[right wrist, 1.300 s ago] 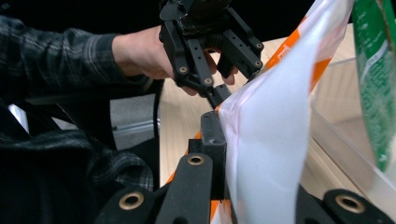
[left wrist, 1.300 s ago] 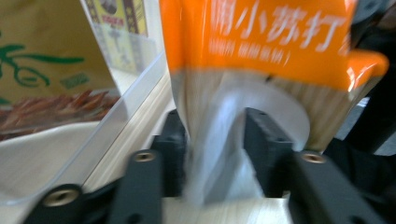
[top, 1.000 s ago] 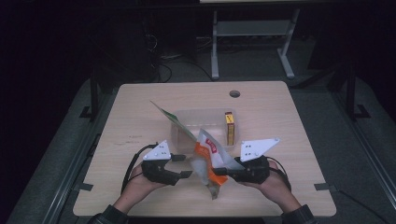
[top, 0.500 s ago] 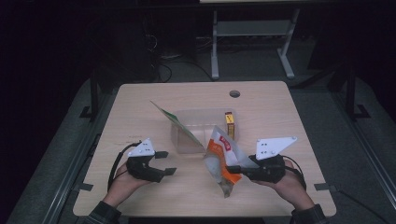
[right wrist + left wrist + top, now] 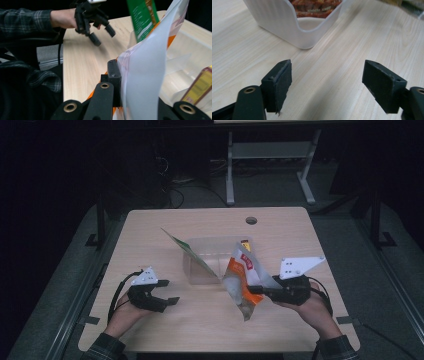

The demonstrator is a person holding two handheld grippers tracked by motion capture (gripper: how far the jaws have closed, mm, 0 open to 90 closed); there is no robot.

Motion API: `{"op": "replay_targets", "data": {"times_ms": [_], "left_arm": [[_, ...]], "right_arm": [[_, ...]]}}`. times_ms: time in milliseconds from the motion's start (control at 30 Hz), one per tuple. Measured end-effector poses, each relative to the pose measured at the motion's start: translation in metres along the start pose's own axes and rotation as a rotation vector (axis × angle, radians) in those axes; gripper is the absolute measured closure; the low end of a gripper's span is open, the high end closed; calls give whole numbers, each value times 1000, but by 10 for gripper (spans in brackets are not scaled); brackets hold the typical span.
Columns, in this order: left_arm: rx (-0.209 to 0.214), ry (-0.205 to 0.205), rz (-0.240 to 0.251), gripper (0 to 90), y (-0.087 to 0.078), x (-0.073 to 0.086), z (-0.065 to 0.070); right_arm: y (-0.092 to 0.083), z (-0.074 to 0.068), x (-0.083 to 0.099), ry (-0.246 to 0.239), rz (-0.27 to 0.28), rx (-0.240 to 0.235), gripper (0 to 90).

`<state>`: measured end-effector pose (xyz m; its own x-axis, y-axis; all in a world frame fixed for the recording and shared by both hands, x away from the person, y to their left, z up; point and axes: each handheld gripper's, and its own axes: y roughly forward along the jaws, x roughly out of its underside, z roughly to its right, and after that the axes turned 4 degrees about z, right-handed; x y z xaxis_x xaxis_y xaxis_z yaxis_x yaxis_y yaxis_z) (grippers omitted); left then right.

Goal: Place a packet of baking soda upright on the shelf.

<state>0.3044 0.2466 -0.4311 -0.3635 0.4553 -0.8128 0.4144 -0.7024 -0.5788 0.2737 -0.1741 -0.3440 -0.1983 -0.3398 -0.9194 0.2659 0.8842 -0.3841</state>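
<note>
My left gripper (image 5: 167,294) is backing toward the table's left edge, jaws just opening, empty; my right gripper (image 5: 252,290) is pinching the snack bag (image 5: 241,279), which risks slipping beside the clear bin (image 5: 202,257).

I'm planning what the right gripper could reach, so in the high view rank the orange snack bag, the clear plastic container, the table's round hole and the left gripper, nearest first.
From the right gripper:
1. Orange snack bag, clamped in its fingers.
2. Clear plastic container, just behind the bag, mid-table.
3. Round hole, at the far edge.
4. Left gripper, across the table at the near left, fingers having just been opening, nothing between them.
</note>
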Motion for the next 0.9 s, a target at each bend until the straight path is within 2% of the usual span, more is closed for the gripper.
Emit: {"op": "replay_targets", "data": {"times_ms": [267, 567, 900], "left_arm": [[2, 7, -20, 210, 4, 3, 0], [-1, 9, -16, 208, 5, 4, -1], [5, 11, -18, 208, 5, 4, -1]], "right_arm": [[4, 21, -17, -7, 6, 50, 900], [16, 46, -35, -9, 8, 92, 900], [36, 74, -50, 7, -30, 132, 900]]}}
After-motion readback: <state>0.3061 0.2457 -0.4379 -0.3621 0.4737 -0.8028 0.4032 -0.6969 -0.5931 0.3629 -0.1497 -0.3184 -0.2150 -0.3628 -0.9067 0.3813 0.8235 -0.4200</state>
